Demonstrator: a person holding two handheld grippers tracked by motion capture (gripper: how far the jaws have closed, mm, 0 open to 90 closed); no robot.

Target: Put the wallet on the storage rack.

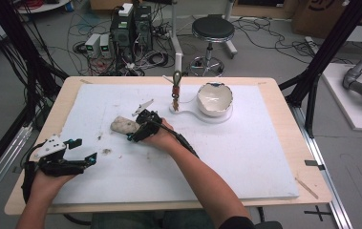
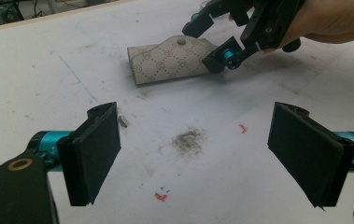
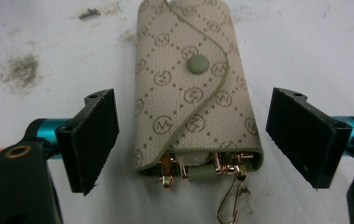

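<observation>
One beige monogrammed fabric key pouch (image 3: pixel 194 88) lies between the right gripper (image 3: pixel 191 135)'s spread jaws, untouched, its gold clips half hidden; left gripper (image 2: pixel 195 149) gapes too.

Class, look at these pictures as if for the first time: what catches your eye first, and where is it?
First, the beige patterned key pouch lying on the white table, with the open right gripper straddling its end where gold hooks poke out. Nearer the person, at the table's left edge, the left gripper is open over bare surface. At the far side a white bowl sits beside a small upright stand.
</observation>
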